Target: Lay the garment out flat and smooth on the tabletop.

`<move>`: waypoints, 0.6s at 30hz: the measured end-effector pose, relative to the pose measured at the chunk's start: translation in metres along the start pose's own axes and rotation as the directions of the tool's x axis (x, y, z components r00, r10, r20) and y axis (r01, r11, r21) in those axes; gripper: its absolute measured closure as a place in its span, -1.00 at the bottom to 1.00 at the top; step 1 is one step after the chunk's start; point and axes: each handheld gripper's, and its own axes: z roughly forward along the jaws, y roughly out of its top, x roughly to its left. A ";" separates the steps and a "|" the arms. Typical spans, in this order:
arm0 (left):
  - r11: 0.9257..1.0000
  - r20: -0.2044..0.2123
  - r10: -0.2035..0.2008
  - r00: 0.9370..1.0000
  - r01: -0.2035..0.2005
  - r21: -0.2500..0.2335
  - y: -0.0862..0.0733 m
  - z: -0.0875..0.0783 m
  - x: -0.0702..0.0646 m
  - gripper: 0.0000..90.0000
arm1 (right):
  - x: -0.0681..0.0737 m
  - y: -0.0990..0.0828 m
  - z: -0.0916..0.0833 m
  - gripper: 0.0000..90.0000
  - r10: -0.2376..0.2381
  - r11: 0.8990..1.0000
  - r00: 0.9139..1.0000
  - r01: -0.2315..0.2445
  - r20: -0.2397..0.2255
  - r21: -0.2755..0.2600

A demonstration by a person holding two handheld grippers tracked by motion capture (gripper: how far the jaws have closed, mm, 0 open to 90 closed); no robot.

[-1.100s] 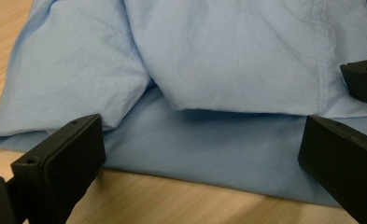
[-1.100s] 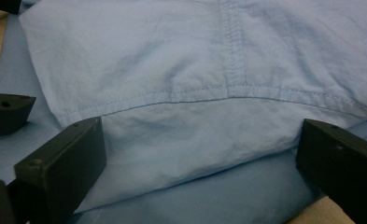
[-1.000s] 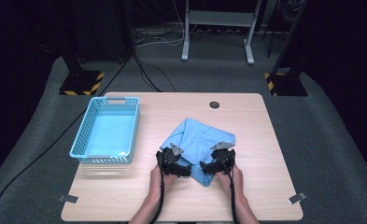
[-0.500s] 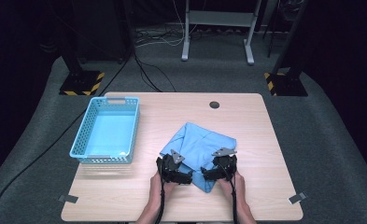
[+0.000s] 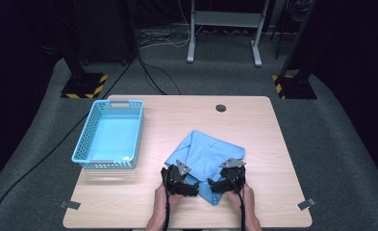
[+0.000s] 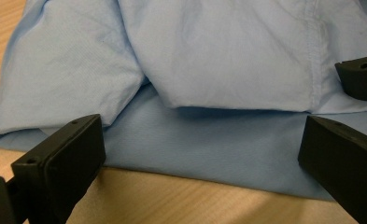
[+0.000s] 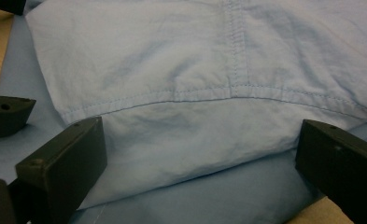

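Both grippers spread at the near hem of the light blue folded cotton garment.

High view: left gripper [image 5: 190, 188] and right gripper [image 5: 214, 185] sit side by side at the near edge of the light blue folded cotton garment [image 5: 207, 156], which lies ahead of them toward the far side of the pale wooden table [image 5: 254, 130], right of the blue plastic mesh basket [image 5: 110, 136]; both have drawn nearer the person than a second ago. Left gripper view: jaws wide, lower cloth layer [image 6: 209, 149] between them. Right gripper view: jaws wide, stitched hem [image 7: 218, 95] straight ahead.
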 end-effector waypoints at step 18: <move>1.000 0.007 0.005 1.000 -0.005 0.000 -0.020 -0.020 -0.020 -0.99 | 0.018 -0.023 -0.022 -0.97 -0.002 1.000 1.000 0.002 -0.015 0.006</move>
